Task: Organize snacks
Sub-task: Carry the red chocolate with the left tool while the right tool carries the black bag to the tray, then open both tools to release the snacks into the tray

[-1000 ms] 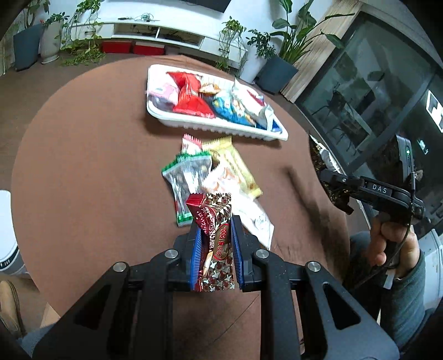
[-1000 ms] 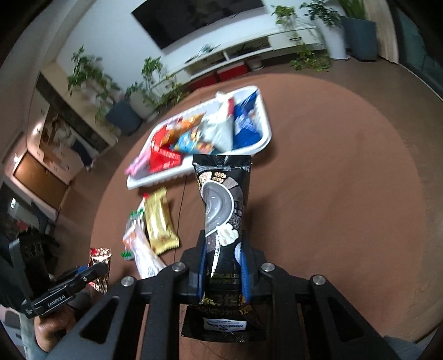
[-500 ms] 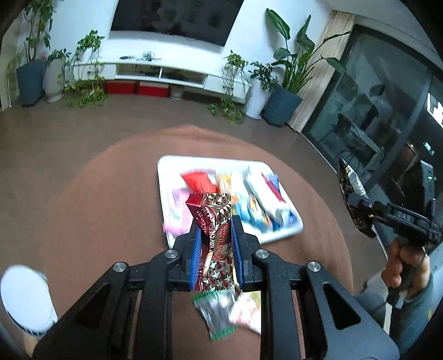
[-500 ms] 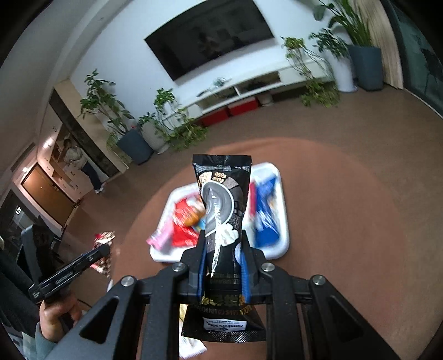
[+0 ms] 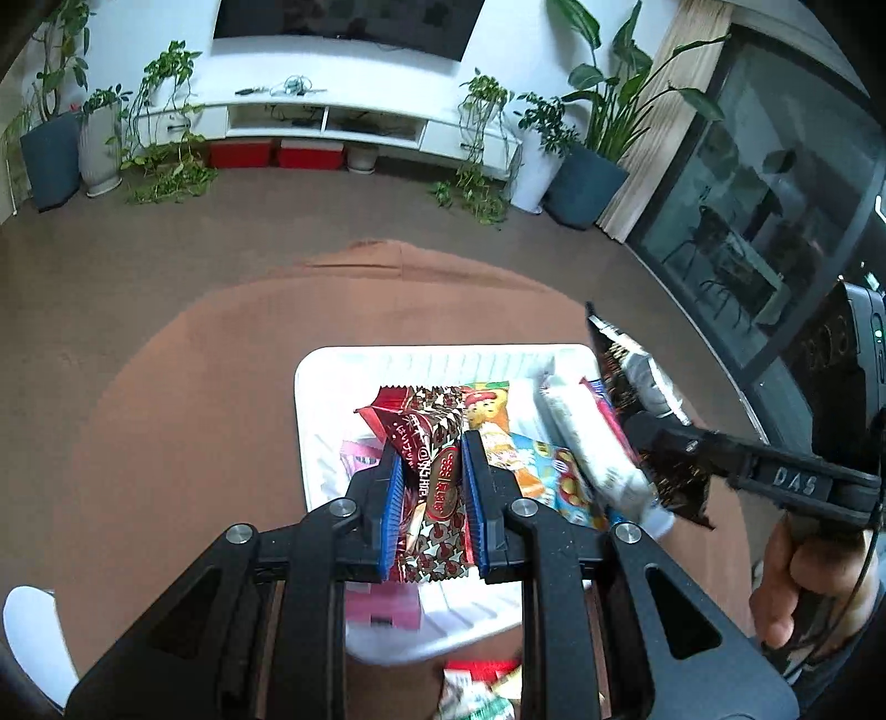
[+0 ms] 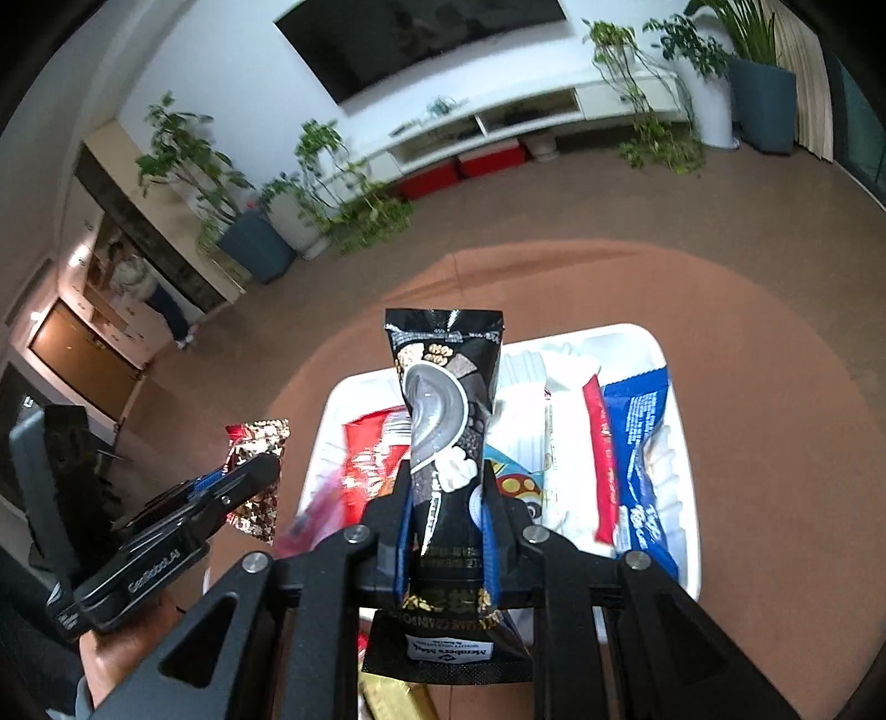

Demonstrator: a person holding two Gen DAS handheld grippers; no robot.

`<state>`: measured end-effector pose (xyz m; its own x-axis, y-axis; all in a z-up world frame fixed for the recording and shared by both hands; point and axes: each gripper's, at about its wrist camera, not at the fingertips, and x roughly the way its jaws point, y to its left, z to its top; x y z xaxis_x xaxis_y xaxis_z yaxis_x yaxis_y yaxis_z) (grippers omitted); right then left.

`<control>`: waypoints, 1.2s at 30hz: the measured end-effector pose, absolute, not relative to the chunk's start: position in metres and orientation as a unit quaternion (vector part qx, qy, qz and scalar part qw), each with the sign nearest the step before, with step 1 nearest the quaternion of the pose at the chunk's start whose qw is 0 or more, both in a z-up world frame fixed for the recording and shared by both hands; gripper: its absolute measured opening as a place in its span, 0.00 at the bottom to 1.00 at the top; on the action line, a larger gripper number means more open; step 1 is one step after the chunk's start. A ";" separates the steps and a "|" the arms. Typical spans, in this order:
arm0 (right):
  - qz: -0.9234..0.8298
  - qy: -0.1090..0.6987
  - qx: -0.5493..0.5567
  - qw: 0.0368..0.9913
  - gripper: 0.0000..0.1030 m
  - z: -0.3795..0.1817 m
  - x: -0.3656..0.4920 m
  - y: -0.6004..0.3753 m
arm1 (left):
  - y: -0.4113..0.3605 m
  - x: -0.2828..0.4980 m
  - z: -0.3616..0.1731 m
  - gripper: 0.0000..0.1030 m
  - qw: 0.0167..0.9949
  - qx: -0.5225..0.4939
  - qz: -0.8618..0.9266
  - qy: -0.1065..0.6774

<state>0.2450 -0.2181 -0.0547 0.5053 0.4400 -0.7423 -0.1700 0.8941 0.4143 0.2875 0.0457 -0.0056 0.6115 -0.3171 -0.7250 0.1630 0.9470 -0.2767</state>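
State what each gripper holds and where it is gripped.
Left gripper: red-brown snack packet, gripped at mid-length. Right gripper: black snack pouch, gripped in its lower half.

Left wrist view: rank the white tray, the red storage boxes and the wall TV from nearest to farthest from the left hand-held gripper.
1. White tray, directly below the left hand-held gripper.
2. Red storage boxes, on the floor under the white console.
3. Wall TV, above the console, farthest.

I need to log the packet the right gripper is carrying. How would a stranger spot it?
Find the white tray on the round brown table. Above it, the right gripper clamps a tall packet upright. It alone is black, with a grey swirl.
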 end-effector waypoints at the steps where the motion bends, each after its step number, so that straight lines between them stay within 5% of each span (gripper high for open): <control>1: 0.174 0.470 0.141 0.854 0.21 -0.061 0.250 -0.214 | 0.044 0.291 -0.010 0.18 0.892 -0.091 -0.134 0.422; 28: 0.135 0.495 0.105 0.852 0.24 -0.105 0.271 -0.207 | -0.010 0.340 -0.086 0.19 0.880 -0.054 -0.131 0.454; 32: 0.132 0.492 0.109 0.854 0.28 -0.101 0.266 -0.210 | -0.014 0.337 -0.084 0.26 0.880 -0.050 -0.133 0.454; 36: 0.127 0.482 0.107 0.860 0.41 -0.089 0.258 -0.210 | -0.013 0.334 -0.080 0.53 0.882 -0.055 -0.126 0.450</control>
<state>0.2583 -0.2102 -0.0891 0.5032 0.3222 -0.8018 -0.1162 0.9447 0.3067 0.3339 -0.0133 -0.0799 0.5630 -0.2712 -0.7806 0.1729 0.9624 -0.2097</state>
